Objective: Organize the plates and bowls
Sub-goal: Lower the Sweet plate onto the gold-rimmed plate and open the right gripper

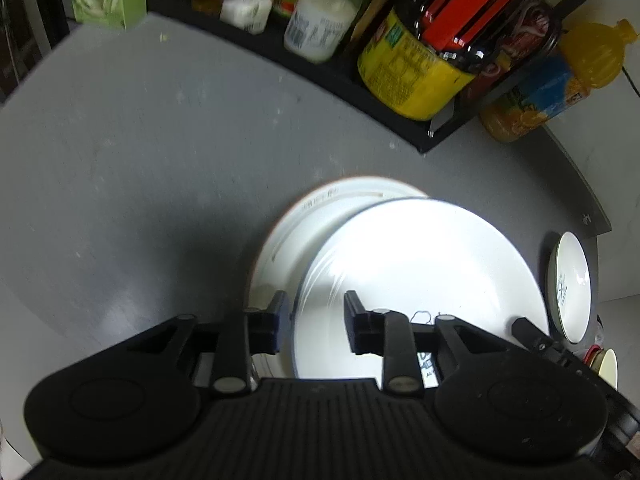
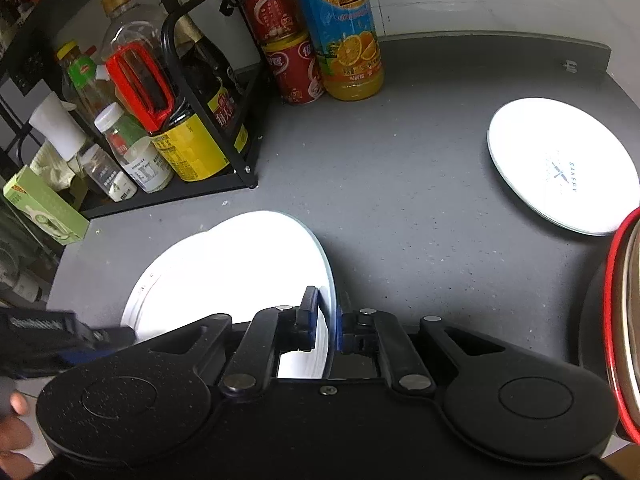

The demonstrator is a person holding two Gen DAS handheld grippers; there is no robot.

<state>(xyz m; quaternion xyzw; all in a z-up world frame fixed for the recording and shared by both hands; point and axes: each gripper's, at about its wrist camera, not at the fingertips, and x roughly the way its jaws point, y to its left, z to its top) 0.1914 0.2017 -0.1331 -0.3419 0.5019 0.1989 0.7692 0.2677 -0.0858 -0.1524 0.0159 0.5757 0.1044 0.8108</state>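
Note:
A large white plate (image 1: 420,272) lies askew on a second white plate with a reddish rim (image 1: 304,208) on the grey counter. My left gripper (image 1: 316,304) straddles the top plate's near-left rim, one finger outside it and one over the plate. A clear gap shows, so it is open. In the right wrist view my right gripper (image 2: 326,312) is shut on the right edge of that top plate (image 2: 240,264). The lower plate (image 2: 136,300) peeks out at the left. A smaller white plate with a printed mark (image 2: 560,164) lies apart at the far right.
A black wire rack (image 2: 240,172) packed with bottles and jars stands at the back left. An orange juice bottle (image 2: 344,32) and stacked red cans (image 2: 288,40) stand beside it, and a green box (image 2: 44,208) lies at its left. A red-rimmed pot (image 2: 624,320) sits at the right edge.

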